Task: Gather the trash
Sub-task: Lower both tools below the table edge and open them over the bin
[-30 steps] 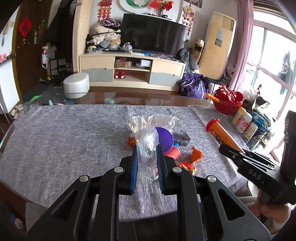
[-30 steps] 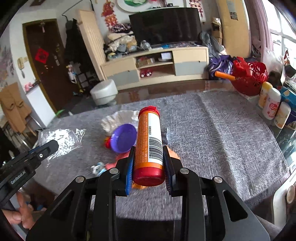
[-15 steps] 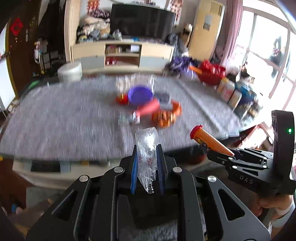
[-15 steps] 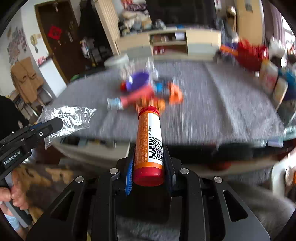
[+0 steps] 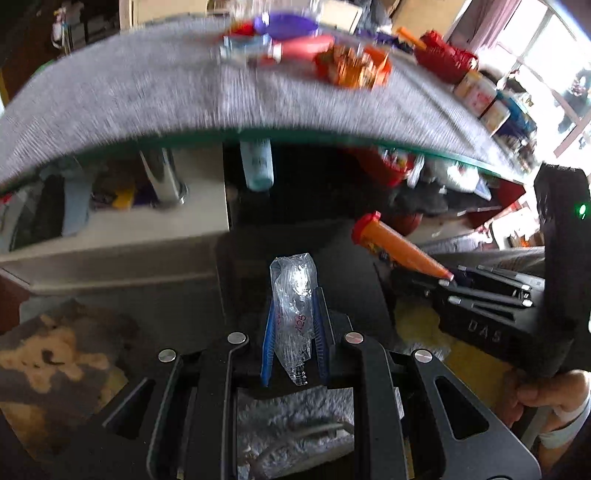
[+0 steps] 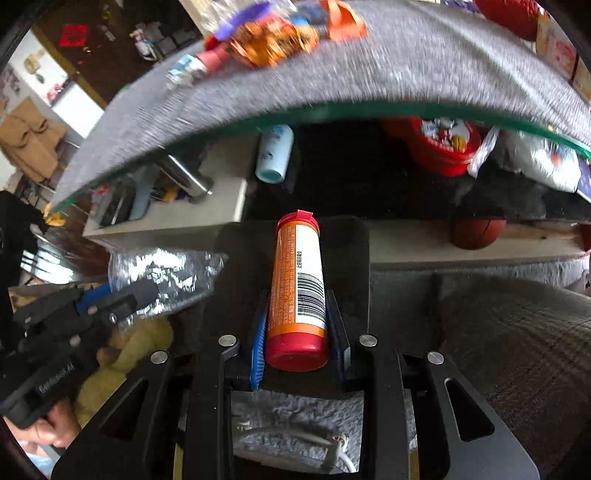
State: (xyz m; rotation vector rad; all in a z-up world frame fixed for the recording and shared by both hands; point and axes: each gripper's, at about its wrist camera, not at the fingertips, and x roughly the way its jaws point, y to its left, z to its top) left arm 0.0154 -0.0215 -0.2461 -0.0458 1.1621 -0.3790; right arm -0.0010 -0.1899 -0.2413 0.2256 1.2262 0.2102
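My left gripper (image 5: 293,325) is shut on a crumpled clear plastic bag (image 5: 293,295), held below the table edge over a dark bin (image 5: 295,240). The bag also shows in the right wrist view (image 6: 162,273). My right gripper (image 6: 297,325) is shut on an orange tube with red caps (image 6: 297,284), also over the dark bin (image 6: 351,266). The tube shows in the left wrist view (image 5: 397,251) to the right of the bag. More trash lies on the grey table (image 5: 147,92): orange wrappers (image 5: 351,66), a pink item (image 5: 303,46) and a purple lid (image 5: 288,22).
Under the table top are a shelf (image 6: 177,214) with a light blue bottle (image 6: 275,155), a metal leg (image 6: 184,177), a red tin (image 6: 443,144) and a basketball (image 6: 476,232). A grey cushion (image 6: 517,332) lies to the right. Bottles (image 5: 480,92) stand on the table's right.
Both grippers have pulled back from over the table and dropped below its front edge, still holding the bag and the tube. The view now looks down over the dark bin.
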